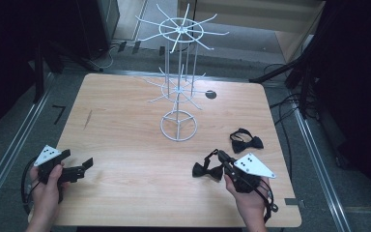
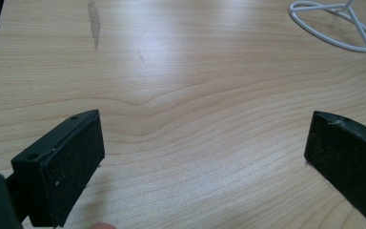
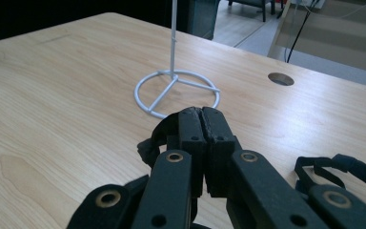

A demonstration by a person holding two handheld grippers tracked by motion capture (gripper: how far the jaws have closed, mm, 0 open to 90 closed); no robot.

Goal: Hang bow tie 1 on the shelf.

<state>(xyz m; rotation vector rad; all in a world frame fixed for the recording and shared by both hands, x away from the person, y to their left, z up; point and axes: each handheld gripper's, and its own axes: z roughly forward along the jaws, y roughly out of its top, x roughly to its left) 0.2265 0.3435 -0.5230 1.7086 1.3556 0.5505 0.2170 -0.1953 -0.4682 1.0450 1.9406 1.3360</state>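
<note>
left gripper jaws wide, empty, over bare table. white wire hanging rack stands ahead-left of right gripper, which is clamped on a black bow tie; second bow tie just beyond it, right hand nearer.

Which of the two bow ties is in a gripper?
The near bow tie, its strap clamped by the right gripper; the far bow tie lies free.
</note>
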